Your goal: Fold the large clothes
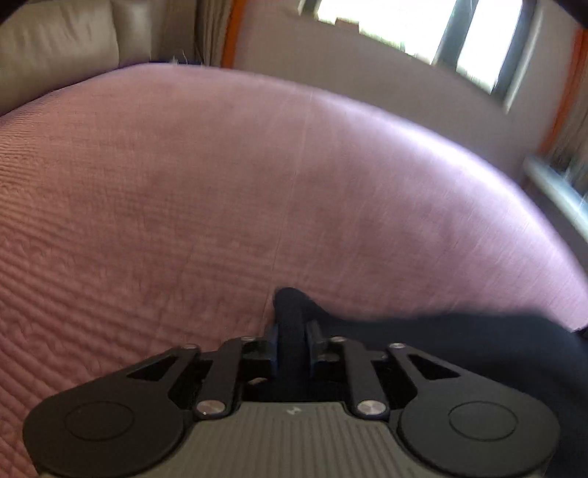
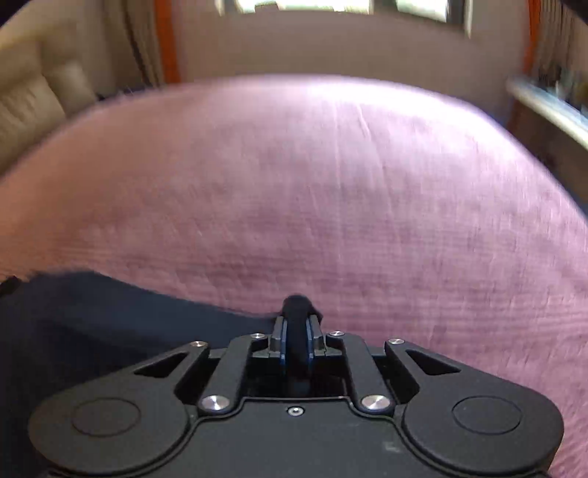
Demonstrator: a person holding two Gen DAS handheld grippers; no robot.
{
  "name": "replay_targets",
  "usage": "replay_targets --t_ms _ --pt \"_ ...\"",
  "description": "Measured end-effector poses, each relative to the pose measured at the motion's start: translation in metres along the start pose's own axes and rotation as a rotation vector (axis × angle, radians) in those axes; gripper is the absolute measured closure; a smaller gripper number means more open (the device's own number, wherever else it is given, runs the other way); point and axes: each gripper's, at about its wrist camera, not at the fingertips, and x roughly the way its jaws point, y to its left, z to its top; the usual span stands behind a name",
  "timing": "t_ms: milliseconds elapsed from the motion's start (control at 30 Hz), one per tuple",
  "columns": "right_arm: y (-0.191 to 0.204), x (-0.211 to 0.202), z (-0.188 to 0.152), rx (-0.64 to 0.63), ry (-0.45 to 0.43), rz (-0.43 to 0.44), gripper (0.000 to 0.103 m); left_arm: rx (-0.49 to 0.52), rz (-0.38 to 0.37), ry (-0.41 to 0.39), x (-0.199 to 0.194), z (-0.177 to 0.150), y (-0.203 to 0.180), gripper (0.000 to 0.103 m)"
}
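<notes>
A dark navy garment (image 1: 459,349) lies over a pink bedspread (image 1: 220,184). In the left wrist view my left gripper (image 1: 292,331) is shut on a bunched fold of that dark cloth, which pokes up between the blue pads; the rest of the cloth trails off to the right. In the right wrist view my right gripper (image 2: 297,327) is shut on another bunch of the navy garment (image 2: 92,323), whose body spreads to the left over the pink bedspread (image 2: 330,184). Both views are blurred.
A beige padded headboard or sofa (image 1: 55,47) stands at the far left. Bright windows (image 1: 422,25) and orange-edged curtains (image 2: 167,40) line the far wall. A shelf or sill (image 2: 551,106) runs along the right side of the bed.
</notes>
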Motion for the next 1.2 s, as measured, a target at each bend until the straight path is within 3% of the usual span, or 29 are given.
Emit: replay_targets --t_ms 67,133,233,267,333,400,467,500,600,667,700,733,800,867,933,1000,1067,1200 --pt "-0.002 0.003 -0.001 0.011 0.036 -0.027 0.079 0.002 0.013 -0.029 -0.009 -0.002 0.000 0.074" --pt "-0.005 -0.019 0.003 0.020 0.009 -0.042 0.068 -0.004 0.018 -0.050 -0.028 -0.002 0.001 0.075" --pt "0.002 -0.077 0.007 -0.013 -0.074 -0.042 0.061 0.038 -0.004 -0.108 -0.076 -0.002 -0.008 0.076" --pt "0.009 -0.099 0.004 -0.027 -0.108 -0.011 0.051 0.051 -0.025 -0.120 -0.091 -0.004 -0.013 0.076" --pt "0.030 -0.133 -0.007 -0.037 -0.149 0.048 0.050 0.051 -0.120 -0.115 -0.122 -0.015 -0.027 0.076" --pt "0.058 -0.148 -0.023 -0.015 -0.111 0.127 0.062 0.032 -0.204 -0.079 -0.140 -0.033 -0.039 0.075" --pt "0.083 -0.145 -0.041 0.034 -0.042 0.227 0.103 0.005 -0.286 -0.020 -0.150 -0.061 -0.050 0.075" --pt "0.099 -0.138 -0.054 0.045 0.001 0.251 0.103 -0.005 -0.302 0.009 -0.149 -0.074 -0.053 0.075" --pt "0.127 -0.122 -0.093 0.047 0.095 0.217 0.103 -0.057 -0.270 0.125 -0.147 -0.122 -0.046 0.075" --pt "0.126 -0.112 -0.117 0.072 0.141 0.175 0.103 -0.079 -0.193 0.187 -0.146 -0.150 -0.029 0.083" --pt "0.121 -0.115 -0.125 0.094 0.138 0.169 0.103 -0.113 -0.194 0.184 -0.151 -0.160 -0.017 0.094" --pt "0.117 -0.121 -0.126 0.108 0.148 0.155 0.103 -0.157 -0.203 0.186 -0.155 -0.167 -0.004 0.097" --pt "0.110 -0.134 -0.128 0.127 0.187 0.113 0.103 -0.237 -0.207 0.201 -0.166 -0.171 0.016 0.098" --pt "0.106 -0.153 -0.136 0.128 0.224 0.072 0.102 -0.247 -0.175 0.202 -0.177 -0.172 0.025 0.098" --pt "0.112 -0.174 -0.144 0.089 0.211 0.042 0.094 -0.268 -0.160 0.204 -0.189 -0.173 0.029 0.092" --pt "0.125 -0.190 -0.144 0.071 0.170 0.079 0.094 -0.307 -0.152 0.189 -0.202 -0.177 0.031 0.064" --pt "0.140 -0.202 -0.140 0.059 0.115 0.134 0.094 -0.366 -0.151 0.153 -0.215 -0.178 0.038 0.048" --pt "0.177 -0.203 -0.134 -0.013 0.039 0.159 0.094 -0.518 -0.192 0.108 -0.228 -0.188 0.050 0.039"
